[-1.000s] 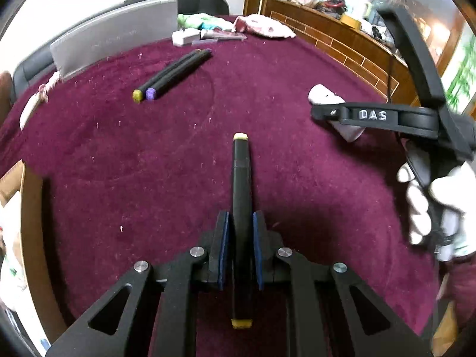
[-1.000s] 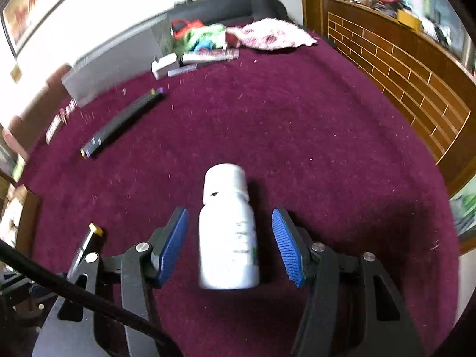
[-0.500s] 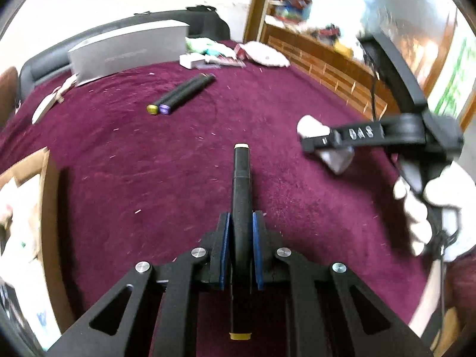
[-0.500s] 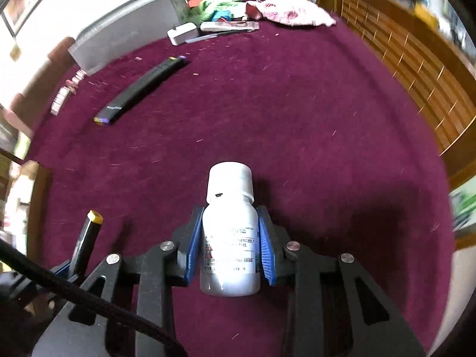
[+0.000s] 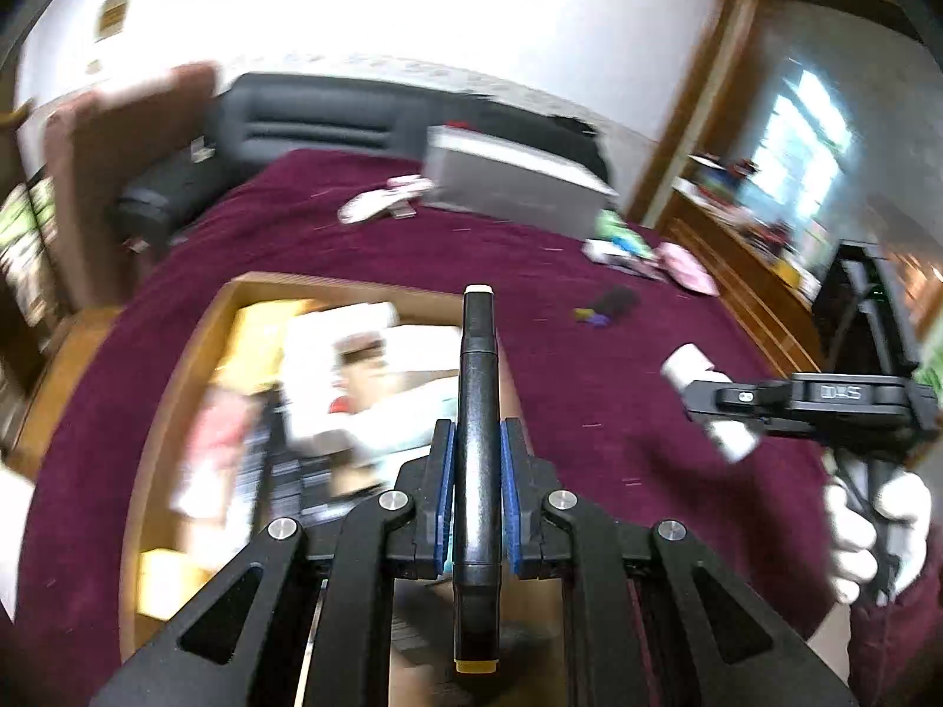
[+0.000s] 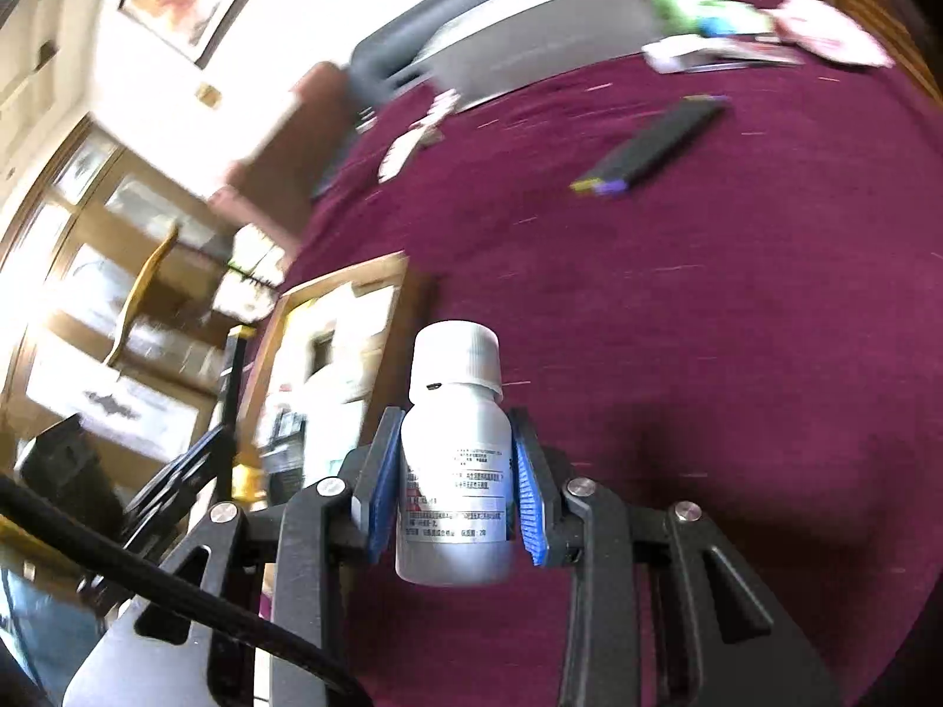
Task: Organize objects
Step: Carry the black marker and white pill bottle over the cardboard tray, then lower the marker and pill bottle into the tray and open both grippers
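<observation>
Left gripper [image 5: 476, 489] clamps a black marker [image 5: 478, 412]; right gripper [image 6: 454, 489] grips a white bottle [image 6: 454, 459].
Both hang above the maroon tablecloth [image 6: 737, 306], near a cardboard box [image 5: 194, 353].

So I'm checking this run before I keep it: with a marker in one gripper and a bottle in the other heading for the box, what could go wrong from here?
1. The left gripper pinches the black marker on a narrow band, so a fast swing could make it pivot or slip.
2. The right gripper holds the smooth white bottle by its sides only; it might slide out.
3. The wooden box already looks full, so either item could land on the rim.
</observation>
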The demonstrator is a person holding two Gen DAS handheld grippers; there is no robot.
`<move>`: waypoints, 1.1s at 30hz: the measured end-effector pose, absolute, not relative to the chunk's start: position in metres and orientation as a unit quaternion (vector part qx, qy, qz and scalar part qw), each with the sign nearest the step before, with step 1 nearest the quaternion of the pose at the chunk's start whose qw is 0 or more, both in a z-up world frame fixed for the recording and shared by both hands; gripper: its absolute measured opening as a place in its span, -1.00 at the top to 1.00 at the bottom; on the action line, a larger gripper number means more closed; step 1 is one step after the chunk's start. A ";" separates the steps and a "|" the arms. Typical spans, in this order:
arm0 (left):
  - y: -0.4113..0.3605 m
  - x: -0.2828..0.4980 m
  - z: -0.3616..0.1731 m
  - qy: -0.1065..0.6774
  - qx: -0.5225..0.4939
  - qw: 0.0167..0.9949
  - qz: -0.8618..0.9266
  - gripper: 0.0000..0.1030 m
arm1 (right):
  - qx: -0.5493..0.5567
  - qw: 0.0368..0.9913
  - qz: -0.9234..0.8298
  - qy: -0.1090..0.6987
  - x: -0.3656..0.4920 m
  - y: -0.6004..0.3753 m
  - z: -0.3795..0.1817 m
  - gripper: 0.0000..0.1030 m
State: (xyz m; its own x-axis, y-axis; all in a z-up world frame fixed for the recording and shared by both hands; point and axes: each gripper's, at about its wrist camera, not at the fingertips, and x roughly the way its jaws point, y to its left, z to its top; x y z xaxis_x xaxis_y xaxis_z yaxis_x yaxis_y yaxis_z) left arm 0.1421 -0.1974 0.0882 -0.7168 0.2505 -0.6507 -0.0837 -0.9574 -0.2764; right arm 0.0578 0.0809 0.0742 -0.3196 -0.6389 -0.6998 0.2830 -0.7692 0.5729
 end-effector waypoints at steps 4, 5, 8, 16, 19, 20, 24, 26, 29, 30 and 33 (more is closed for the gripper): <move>-0.229 0.149 0.071 -0.123 -0.377 0.056 0.916 0.77 | 0.518 0.327 -0.773 -0.164 0.053 0.013 0.070 0.37; -0.234 0.150 0.067 -0.122 -0.381 0.050 0.915 0.77 | 0.522 0.333 -0.769 -0.161 0.050 -0.004 0.067 0.37; -0.245 0.153 0.055 -0.112 -0.388 0.035 0.914 0.77 | 0.538 0.343 -0.753 -0.159 0.043 -0.046 0.056 0.37; -0.264 0.152 0.033 -0.122 -0.405 0.031 0.905 0.77 | 0.565 0.321 -0.747 -0.141 0.009 -0.113 0.032 0.37; -0.267 0.150 0.028 -0.130 -0.405 0.038 0.904 0.77 | 0.568 0.311 -0.751 -0.129 0.003 -0.122 0.029 0.37; -0.268 0.149 0.027 -0.133 -0.405 0.041 0.904 0.77 | 0.568 0.309 -0.752 -0.127 0.003 -0.123 0.027 0.37; -0.269 0.150 0.028 -0.136 -0.392 0.050 0.908 0.74 | 0.567 0.299 -0.757 -0.121 -0.002 -0.127 0.023 0.37; -0.269 0.152 0.029 -0.137 -0.389 0.050 0.910 0.73 | 0.566 0.290 -0.762 -0.118 -0.004 -0.127 0.020 0.33; -0.267 0.154 0.031 -0.139 -0.381 0.052 0.912 0.50 | 0.549 0.295 -0.772 -0.126 -0.001 -0.121 0.019 0.32; -0.265 0.154 0.033 -0.136 -0.379 0.051 0.914 0.30 | 0.543 0.296 -0.776 -0.125 0.000 -0.121 0.022 0.32; -0.259 0.159 0.041 -0.117 -0.366 0.042 0.922 0.13 | 0.512 0.301 -0.794 -0.131 0.010 -0.108 0.037 0.18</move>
State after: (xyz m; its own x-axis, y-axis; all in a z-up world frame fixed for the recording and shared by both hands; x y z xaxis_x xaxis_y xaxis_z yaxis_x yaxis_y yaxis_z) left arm 0.1589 -0.2588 0.0410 -0.7284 0.1628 -0.6655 0.0090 -0.9690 -0.2469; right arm 0.0101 -0.1084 0.0375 -0.2947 -0.6112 -0.7346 0.3435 -0.7851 0.5154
